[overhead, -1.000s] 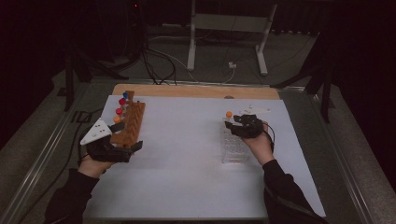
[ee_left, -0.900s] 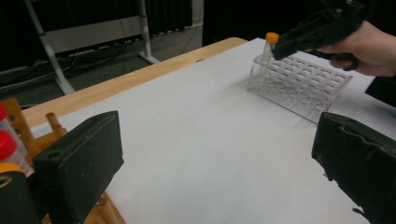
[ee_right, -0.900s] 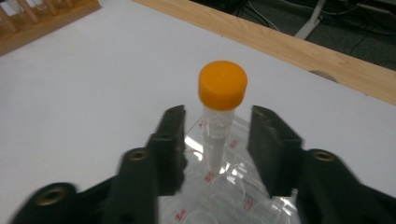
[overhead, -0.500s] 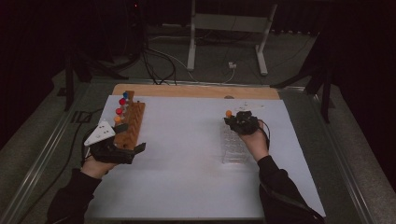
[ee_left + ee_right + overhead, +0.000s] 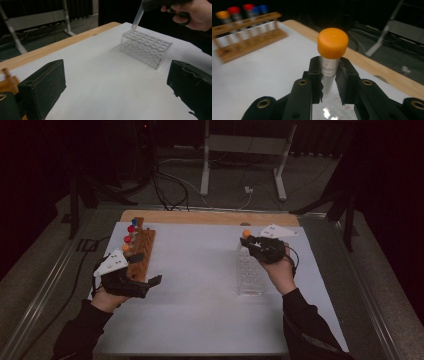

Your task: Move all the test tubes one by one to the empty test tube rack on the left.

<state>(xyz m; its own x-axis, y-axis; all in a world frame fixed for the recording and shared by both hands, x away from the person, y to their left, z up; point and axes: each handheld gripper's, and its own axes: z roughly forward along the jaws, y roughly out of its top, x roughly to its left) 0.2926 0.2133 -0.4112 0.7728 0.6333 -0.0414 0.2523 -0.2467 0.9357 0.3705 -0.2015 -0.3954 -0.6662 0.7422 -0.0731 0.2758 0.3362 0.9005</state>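
A clear plastic tube with an orange cap stands upright between the jaws of my right gripper, which is shut on it. From above, that orange cap hangs over the far end of the clear plastic rack. In the left gripper view the tube's tip hovers just above the clear rack's far corner. My left gripper is open and empty beside the near end of the wooden rack, with its jaws spread wide.
The wooden rack holds several tubes with orange, red and blue caps. A white sheet covers the table, and a bare wooden strip runs along its far edge. Cables and a metal stand sit on the floor beyond.
My right gripper has carried the orange-capped tube slightly farther along the clear rack. The left gripper has shifted a little toward the near end of the wooden rack.
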